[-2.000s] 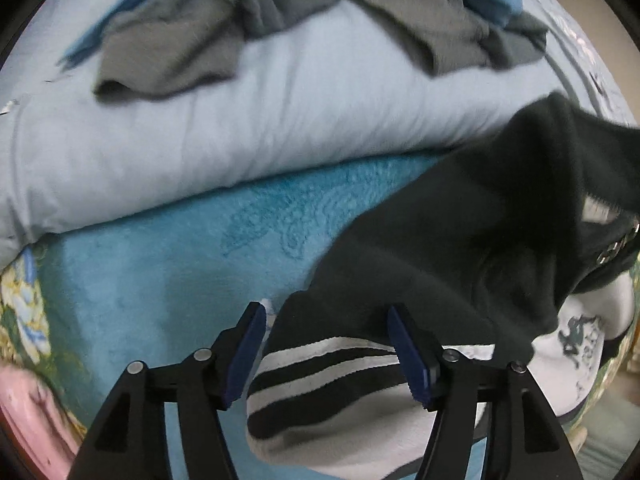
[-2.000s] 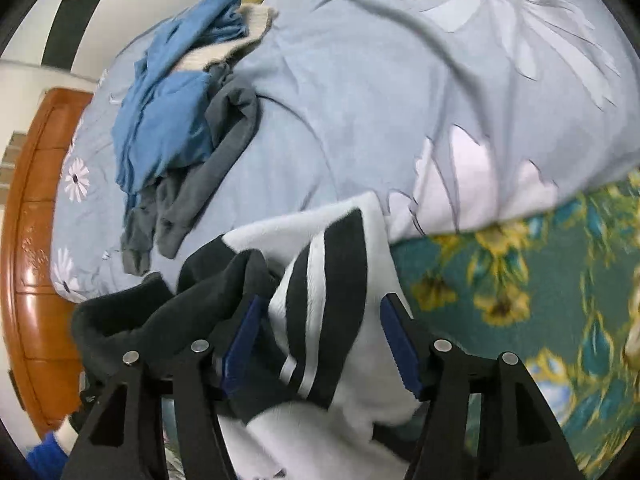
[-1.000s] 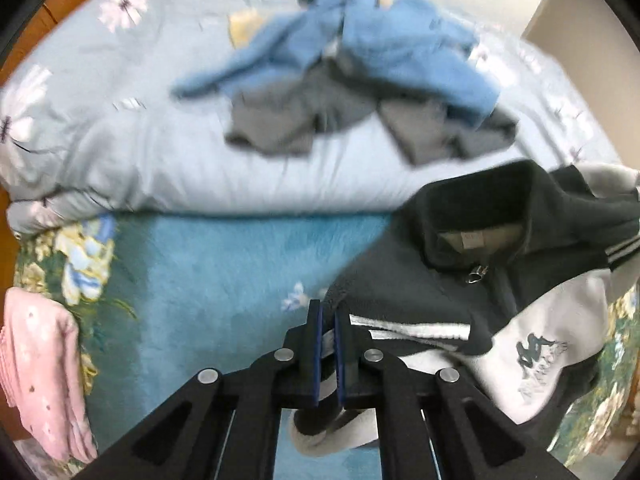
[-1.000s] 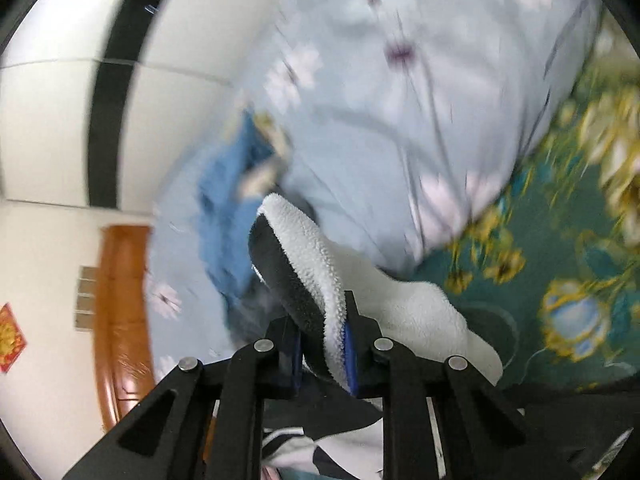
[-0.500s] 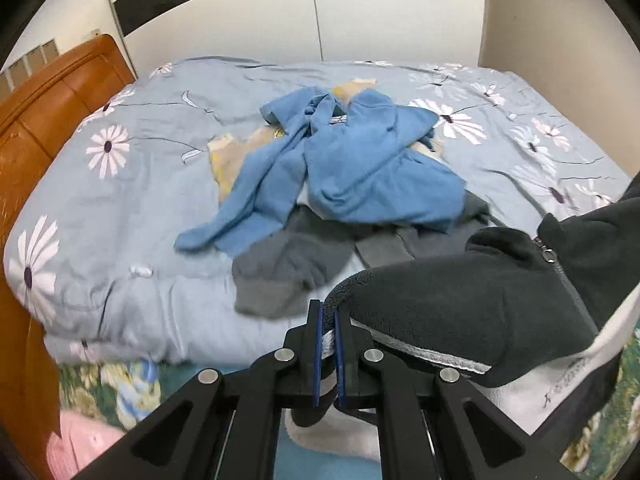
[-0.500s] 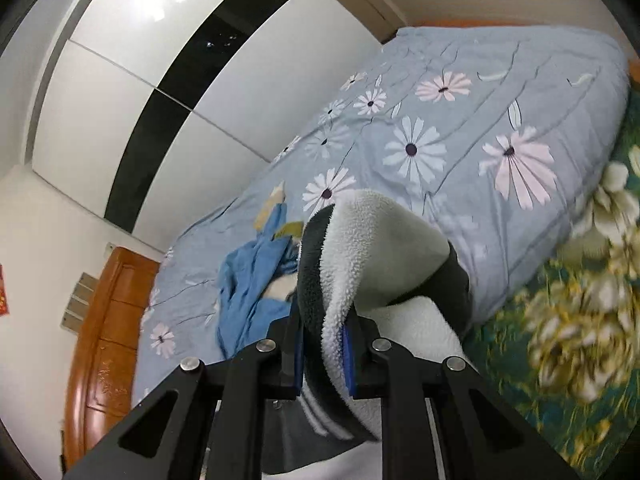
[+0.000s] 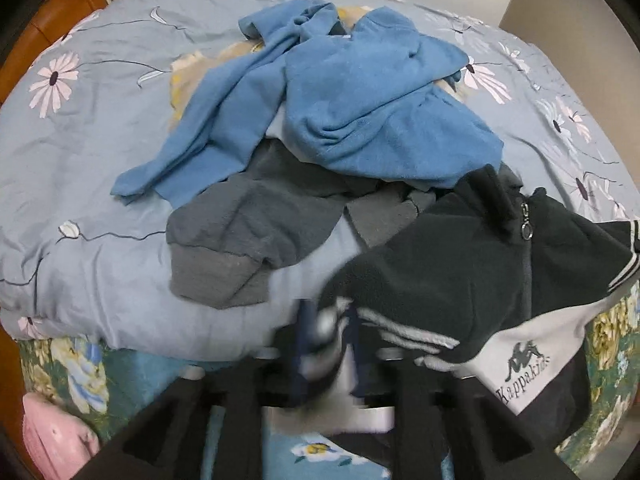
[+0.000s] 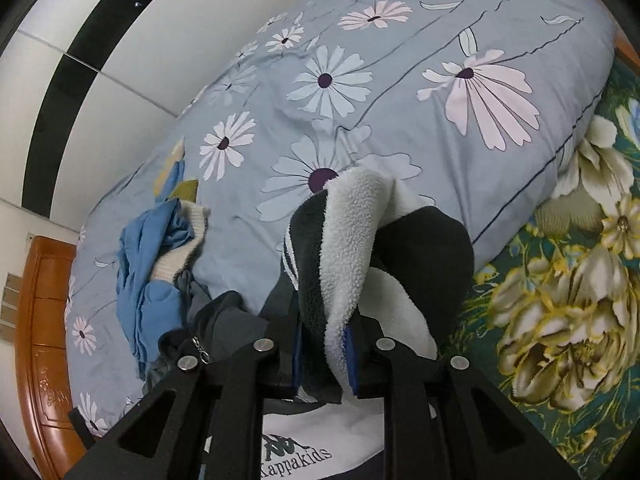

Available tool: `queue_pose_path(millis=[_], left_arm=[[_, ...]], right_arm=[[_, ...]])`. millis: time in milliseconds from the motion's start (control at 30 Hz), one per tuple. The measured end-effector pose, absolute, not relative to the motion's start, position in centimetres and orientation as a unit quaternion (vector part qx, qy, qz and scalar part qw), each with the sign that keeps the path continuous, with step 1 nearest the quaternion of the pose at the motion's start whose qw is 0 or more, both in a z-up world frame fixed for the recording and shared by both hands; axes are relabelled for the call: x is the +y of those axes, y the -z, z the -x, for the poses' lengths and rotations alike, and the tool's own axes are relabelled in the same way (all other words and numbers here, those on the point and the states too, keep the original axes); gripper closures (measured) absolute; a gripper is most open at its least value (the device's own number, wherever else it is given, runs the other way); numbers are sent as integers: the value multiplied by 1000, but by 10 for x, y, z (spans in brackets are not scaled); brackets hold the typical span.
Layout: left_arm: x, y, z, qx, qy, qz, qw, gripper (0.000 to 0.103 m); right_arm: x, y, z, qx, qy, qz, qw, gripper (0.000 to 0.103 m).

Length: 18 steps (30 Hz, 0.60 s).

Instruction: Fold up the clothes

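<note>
Two grippers grasp one garment. Right gripper [image 8: 323, 354]: jaws clenched on a doubled fold of the black-and-white fleece jacket [image 8: 344, 248], whose white pile lining faces outward and rises above the blue finger pads [image 8: 351, 362]. Left gripper [image 7: 326, 344]: blurred by motion; its blue pads stand slightly apart with a striped edge of the same jacket [image 7: 480, 280] between them, so whether they pinch the cloth or have let go cannot be told. The jacket hangs between the two tools over the near edge of the bed, its zip pull [image 7: 527, 222] and printed "Kappakids" logo [image 7: 524, 376] visible in the left wrist view. Behind it, on the pale blue daisy-print duvet [image 7: 92, 128], lies a heap: a blue sweater [image 7: 360, 108] on top of a grey garment [image 7: 248, 232]. A green floral bedspread [image 8: 560, 300] shows beneath the duvet. A pink cloth [image 7: 52, 436] lies at lower left; a wooden headboard [image 8: 44, 320] bounds the far side.
</note>
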<state>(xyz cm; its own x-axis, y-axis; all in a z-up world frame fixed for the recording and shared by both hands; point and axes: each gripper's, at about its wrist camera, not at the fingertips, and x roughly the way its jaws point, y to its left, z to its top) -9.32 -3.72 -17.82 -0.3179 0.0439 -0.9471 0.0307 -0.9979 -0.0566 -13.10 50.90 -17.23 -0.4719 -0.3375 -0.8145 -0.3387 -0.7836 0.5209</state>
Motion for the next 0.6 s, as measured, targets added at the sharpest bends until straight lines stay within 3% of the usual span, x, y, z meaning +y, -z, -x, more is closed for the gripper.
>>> queue_pose_path(millis=[33, 67, 133, 367, 467, 600], left_arm=[[-39, 177, 88, -39, -813, 580, 4, 46], [-42, 176, 82, -48, -814, 579, 1, 45], [-49, 183, 67, -81, -805, 588, -9, 43], [-35, 244, 16, -237, -720, 651, -28, 43], [-6, 264, 4, -232, -702, 673, -20, 43], [35, 277, -4, -155, -701, 696, -8, 43]], right_arm=[[510, 172, 130, 325, -793, 516, 0, 71], [510, 168, 124, 318, -796, 515, 1, 59], [510, 159, 109, 316, -802, 507, -3, 50], [507, 161, 5, 344, -781, 522, 1, 49], [502, 174, -46, 361, -753, 550, 15, 49], [502, 184, -96, 376, -726, 576, 34, 49]])
